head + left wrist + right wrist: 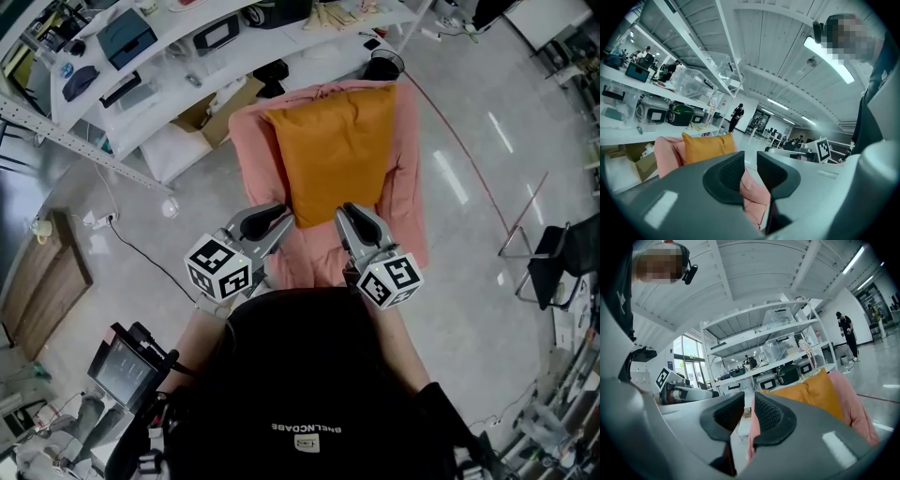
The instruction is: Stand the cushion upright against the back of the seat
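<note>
An orange cushion leans upright against the back of a pink-covered seat. In the left gripper view the cushion stands behind the seat's pink front. In the right gripper view it rests on the pink back. My left gripper hovers by the cushion's lower left corner. Its jaws stand a little apart with nothing between them. My right gripper is at the cushion's lower edge. Its jaws leave a narrow gap, with a pink fabric edge showing along the right pad.
White shelving loaded with boxes and gear runs behind the seat, with a cardboard box below it. A black chair stands at the right. A tablet device sits by my left side. A person stands far off.
</note>
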The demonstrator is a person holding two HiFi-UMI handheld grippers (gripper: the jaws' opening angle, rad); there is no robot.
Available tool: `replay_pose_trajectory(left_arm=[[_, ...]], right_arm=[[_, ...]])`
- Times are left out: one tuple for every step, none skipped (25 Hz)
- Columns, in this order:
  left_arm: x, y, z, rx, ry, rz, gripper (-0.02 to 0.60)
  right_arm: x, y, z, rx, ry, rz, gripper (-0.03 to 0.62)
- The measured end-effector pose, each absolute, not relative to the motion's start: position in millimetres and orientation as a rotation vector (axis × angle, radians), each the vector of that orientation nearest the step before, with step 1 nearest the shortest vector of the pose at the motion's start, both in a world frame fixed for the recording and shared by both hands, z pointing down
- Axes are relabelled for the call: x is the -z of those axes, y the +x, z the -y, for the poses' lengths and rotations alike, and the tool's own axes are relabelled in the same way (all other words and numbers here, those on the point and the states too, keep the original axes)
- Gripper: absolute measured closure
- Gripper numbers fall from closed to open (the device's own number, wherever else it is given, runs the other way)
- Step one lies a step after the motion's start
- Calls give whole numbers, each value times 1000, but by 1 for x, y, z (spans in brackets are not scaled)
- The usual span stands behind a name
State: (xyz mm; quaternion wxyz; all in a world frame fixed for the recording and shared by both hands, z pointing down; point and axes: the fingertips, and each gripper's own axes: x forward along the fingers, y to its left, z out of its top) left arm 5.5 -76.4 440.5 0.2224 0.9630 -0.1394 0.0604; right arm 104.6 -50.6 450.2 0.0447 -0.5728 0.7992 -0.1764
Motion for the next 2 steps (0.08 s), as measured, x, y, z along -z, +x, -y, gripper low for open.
replay_pose_trajectory(left_arm=[[-440, 5, 75, -167, 2659, 385, 494], [-439, 4, 74, -168, 2658, 385, 492]], right_arm=[[-450, 104, 49, 545, -1748, -2439, 520], [-449, 103, 47, 552, -1745, -2436, 520]])
